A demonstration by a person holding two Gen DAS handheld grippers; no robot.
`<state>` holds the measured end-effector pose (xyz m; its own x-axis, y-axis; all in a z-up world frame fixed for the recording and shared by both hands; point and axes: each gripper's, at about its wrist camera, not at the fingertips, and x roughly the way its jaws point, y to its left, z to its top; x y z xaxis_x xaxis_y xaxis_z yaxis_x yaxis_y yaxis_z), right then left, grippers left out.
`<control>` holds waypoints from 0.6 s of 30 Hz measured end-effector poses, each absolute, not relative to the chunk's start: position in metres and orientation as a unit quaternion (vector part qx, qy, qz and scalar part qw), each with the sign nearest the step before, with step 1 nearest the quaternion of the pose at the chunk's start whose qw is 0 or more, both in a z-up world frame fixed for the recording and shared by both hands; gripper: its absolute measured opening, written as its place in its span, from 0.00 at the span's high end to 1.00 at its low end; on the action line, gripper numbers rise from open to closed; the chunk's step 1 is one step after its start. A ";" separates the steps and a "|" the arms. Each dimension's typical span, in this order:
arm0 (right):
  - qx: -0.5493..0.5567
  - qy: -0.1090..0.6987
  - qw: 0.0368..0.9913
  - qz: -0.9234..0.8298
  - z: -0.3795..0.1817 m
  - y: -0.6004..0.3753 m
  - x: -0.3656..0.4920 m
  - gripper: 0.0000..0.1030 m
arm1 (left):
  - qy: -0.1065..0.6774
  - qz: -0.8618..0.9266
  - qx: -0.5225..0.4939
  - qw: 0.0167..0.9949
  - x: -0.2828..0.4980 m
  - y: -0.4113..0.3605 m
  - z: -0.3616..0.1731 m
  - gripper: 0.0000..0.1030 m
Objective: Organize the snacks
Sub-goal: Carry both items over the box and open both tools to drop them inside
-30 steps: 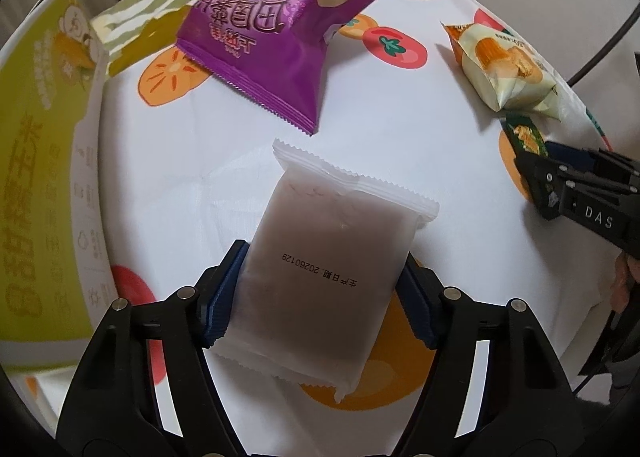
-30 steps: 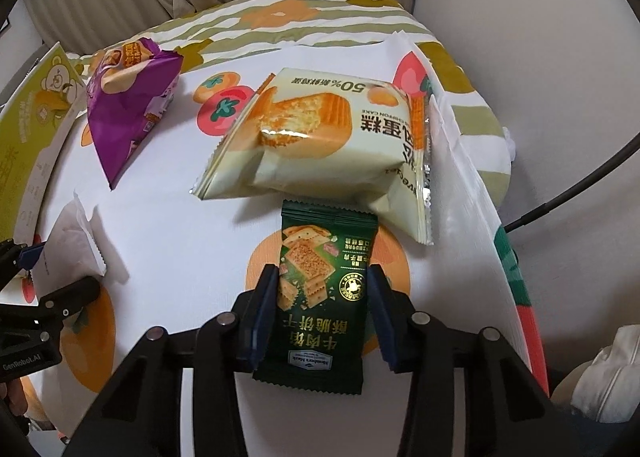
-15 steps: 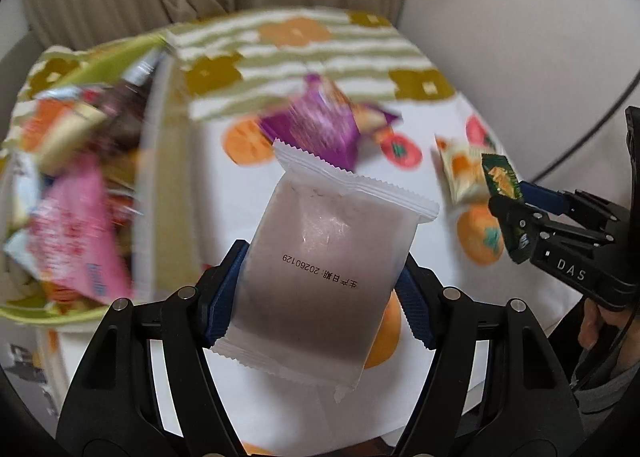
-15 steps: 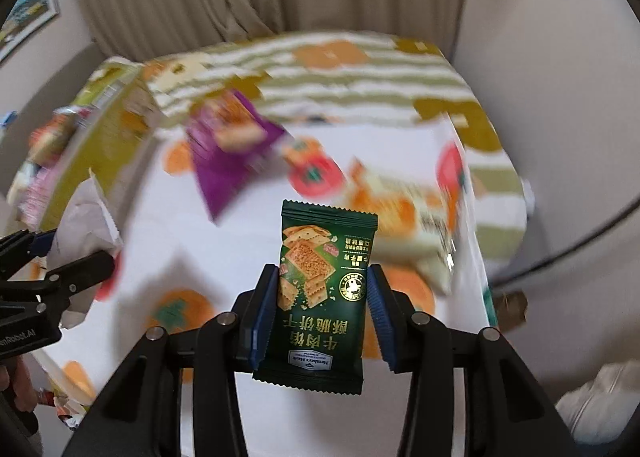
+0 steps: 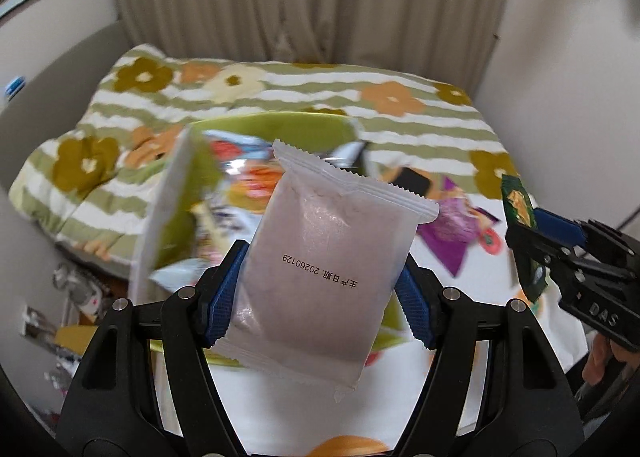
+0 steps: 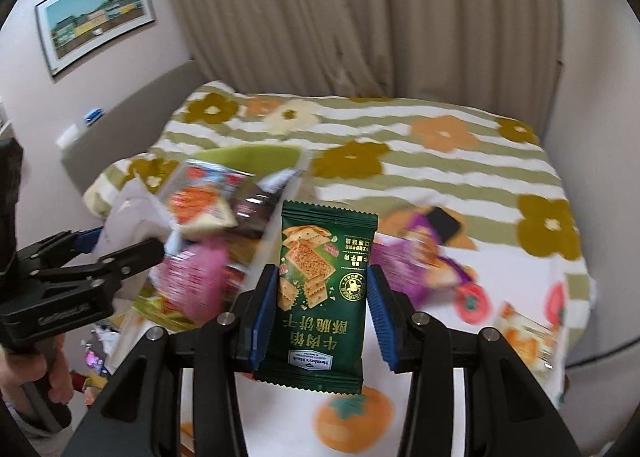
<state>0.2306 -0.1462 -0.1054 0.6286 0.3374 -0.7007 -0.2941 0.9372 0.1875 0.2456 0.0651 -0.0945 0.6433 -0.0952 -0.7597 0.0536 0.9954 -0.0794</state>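
My left gripper (image 5: pixel 320 297) is shut on a pale translucent snack packet (image 5: pixel 324 269) with a printed date, held in the air in front of the green snack box (image 5: pixel 280 125). My right gripper (image 6: pixel 322 313) is shut on a dark green cracker packet (image 6: pixel 324 297), also held in the air. The green box (image 6: pixel 256 155) shows to the left in the right wrist view, filled with several blurred snacks. The right gripper with its green packet (image 5: pixel 520 213) shows at the right of the left wrist view. The left gripper (image 6: pixel 120 245) shows at the left of the right wrist view.
A purple snack bag (image 6: pixel 420 261) and a cream cake bag (image 6: pixel 524 333) lie on the white fruit-print cloth (image 6: pixel 500 257). A striped flowered blanket (image 6: pixel 400 137) lies behind. Curtain and walls stand at the back. Floor clutter (image 5: pixel 68 297) sits at the lower left.
Both grippers have lifted their packets off the cloth and swung left toward the green box, which now sits ahead of them. The purple and cream bags have slid to the right of view.
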 end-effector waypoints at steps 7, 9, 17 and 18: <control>0.017 0.413 0.889 0.194 -0.120 -0.072 0.247 0.61 | 0.444 -0.027 -0.037 0.895 0.260 0.135 -0.121 0.35; 0.017 0.420 0.887 0.189 -0.125 -0.060 0.249 0.61 | 0.452 -0.037 -0.047 0.890 0.265 0.146 -0.132 0.35; 0.034 0.447 0.882 0.144 -0.147 -0.031 0.247 0.61 | 0.461 -0.083 -0.029 0.883 0.278 0.163 -0.158 0.04; 0.035 0.450 0.881 0.140 -0.148 -0.030 0.246 0.61 | 0.463 -0.086 -0.026 0.882 0.278 0.165 -0.159 0.04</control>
<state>0.2464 -0.0301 -0.1483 0.5554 0.2775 -0.7839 -0.2152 0.9585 0.1868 0.2783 0.1646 -0.1585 0.5566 -0.1756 -0.8120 0.1272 0.9839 -0.1255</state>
